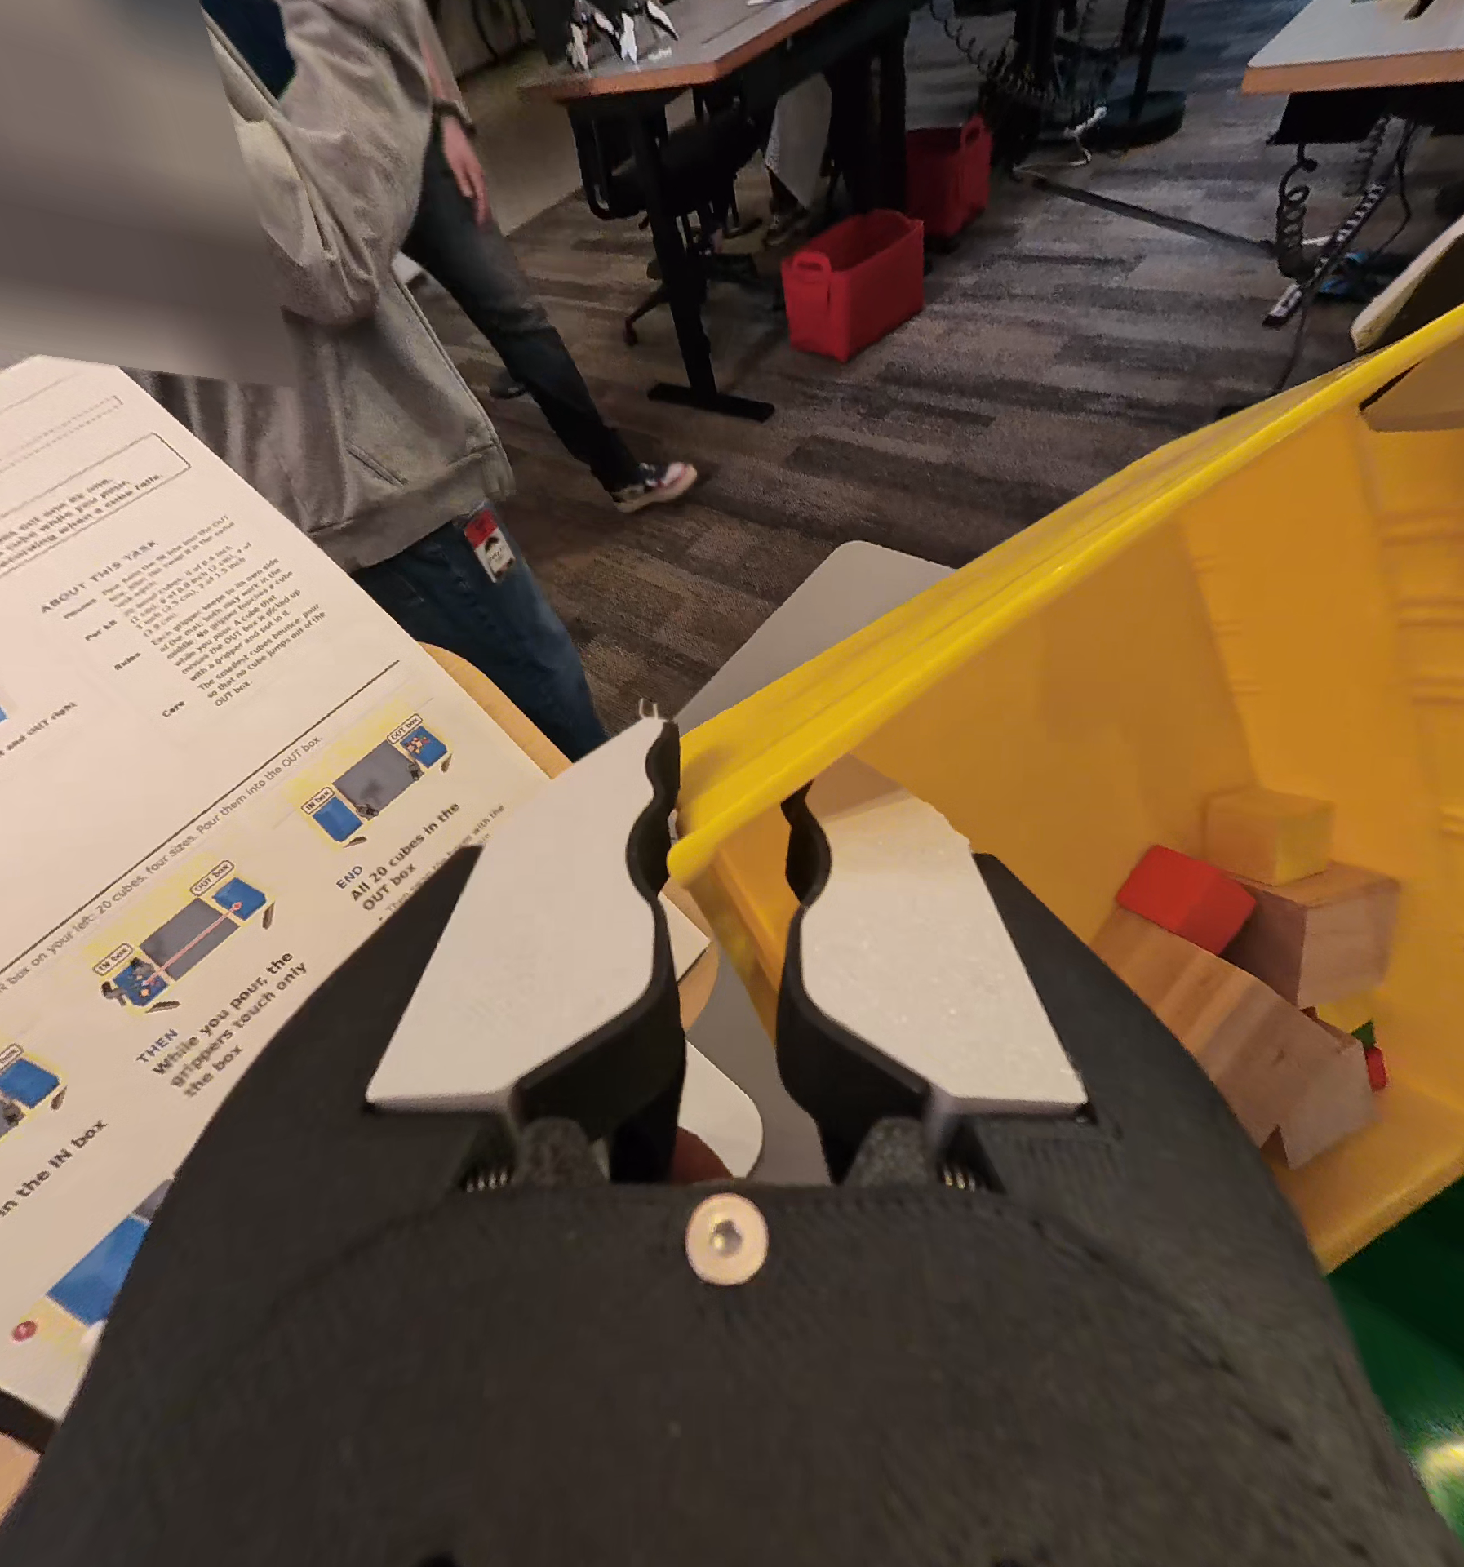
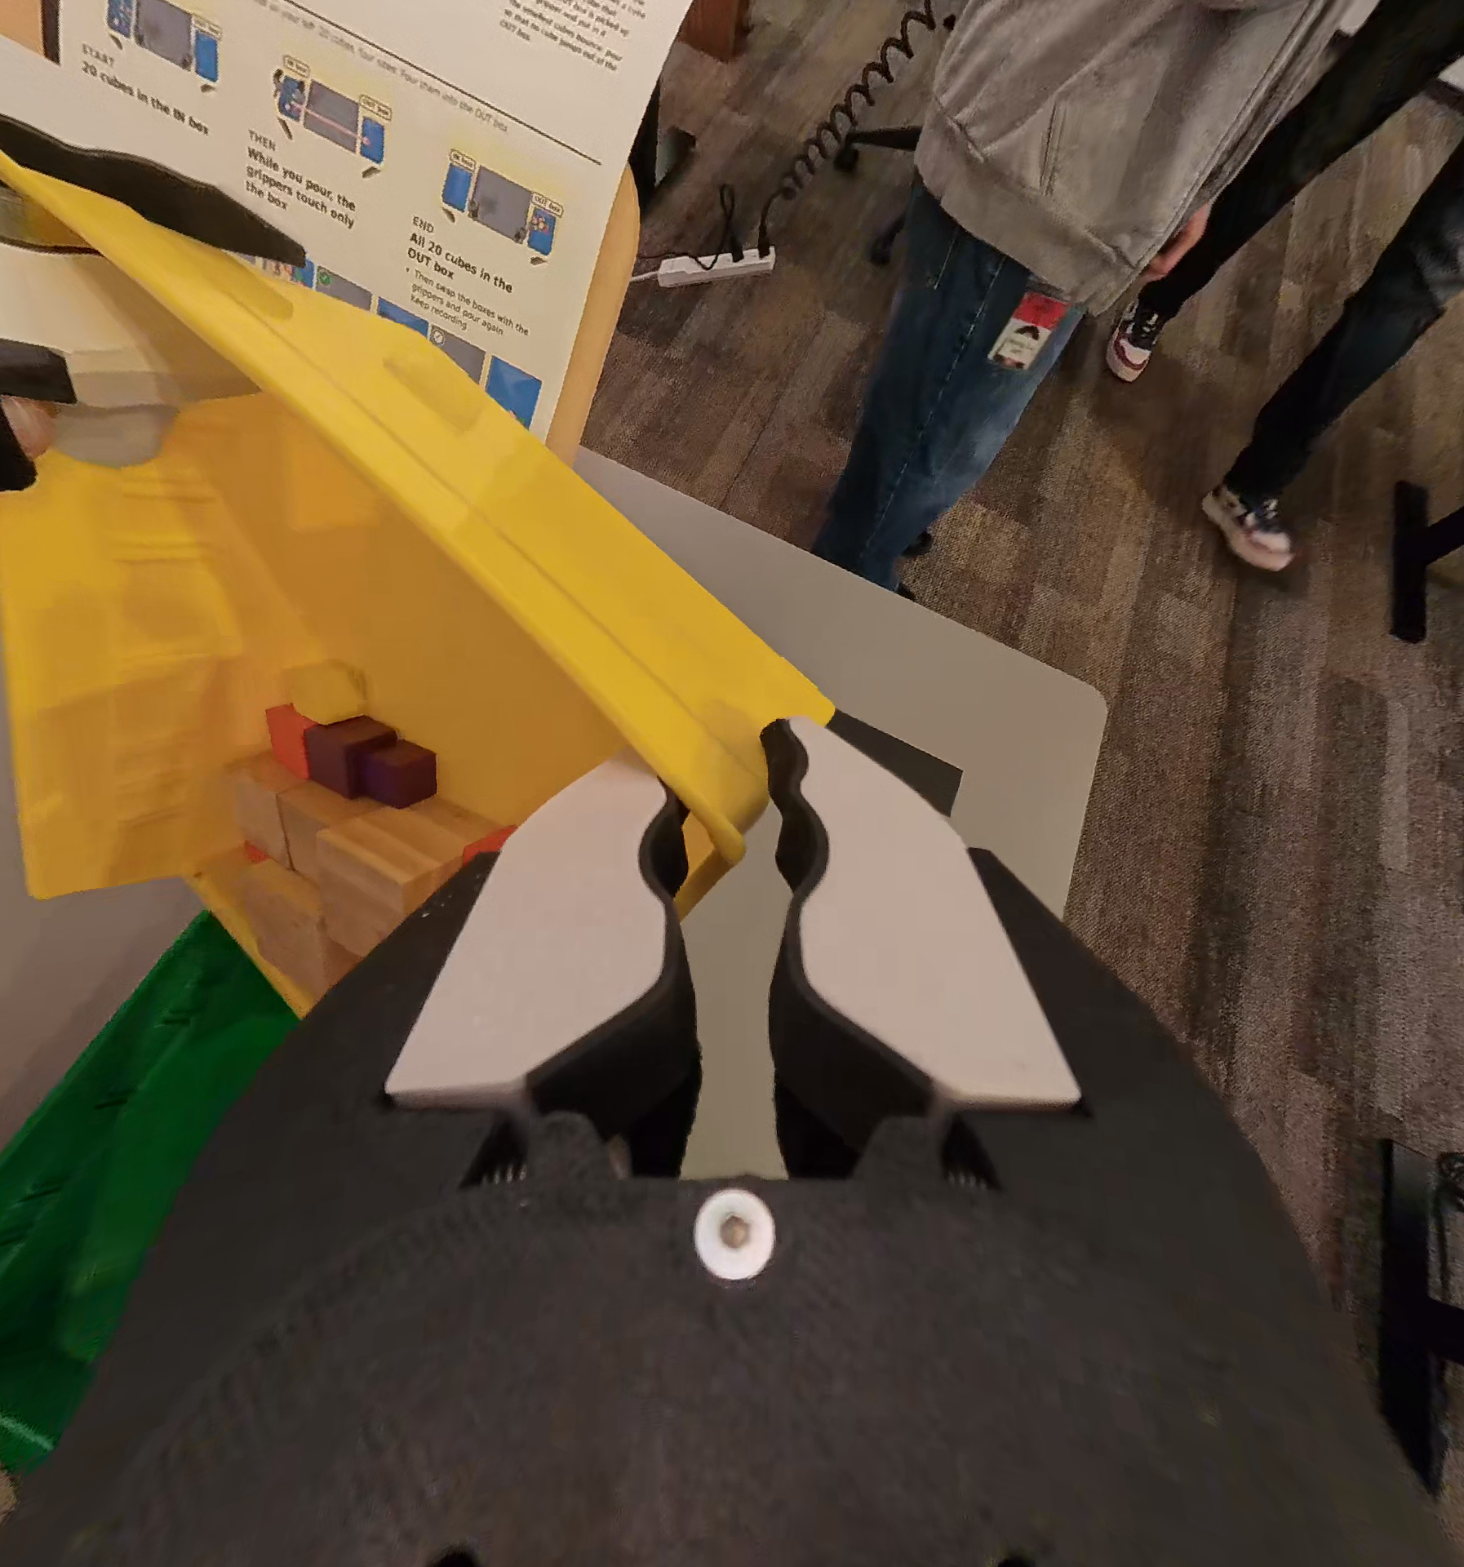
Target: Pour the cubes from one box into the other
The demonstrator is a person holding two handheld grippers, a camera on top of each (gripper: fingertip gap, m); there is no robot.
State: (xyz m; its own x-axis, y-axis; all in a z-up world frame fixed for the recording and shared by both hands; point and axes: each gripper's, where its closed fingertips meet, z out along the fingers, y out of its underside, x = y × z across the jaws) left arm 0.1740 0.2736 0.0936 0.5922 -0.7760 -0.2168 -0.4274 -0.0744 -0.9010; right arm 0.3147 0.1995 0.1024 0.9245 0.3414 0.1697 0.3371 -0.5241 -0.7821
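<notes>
So the yellow box is up in the air and tipped well over, held by both grippers at once, one at each end of the same rim. The left gripper has its jaws nearly closed, pinching that rim at one corner, with one finger outside the wall and the other inside the box. The right gripper does the same at the opposite corner of the rim, jaws narrow and clamped on the plastic lip.

Inside, the cubes have slid into the low end in a pile: big plain wooden blocks at the bottom, a red cube and a yellowish one on top in the left wrist view, two purple cubes sitting on the wood in the right wrist view. I think a couple of tiny coloured ones are wedged lower down, but they're too hidden to call.

The green box sits right below the yellow one's low end (only a slice of it shows in either view). Behind is the grey tabletop, whose far corner is past the right gripper, and an instruction sheet stands propped along the far edge. A person in a grey hoodie stands on the carpet beyond.
</notes>
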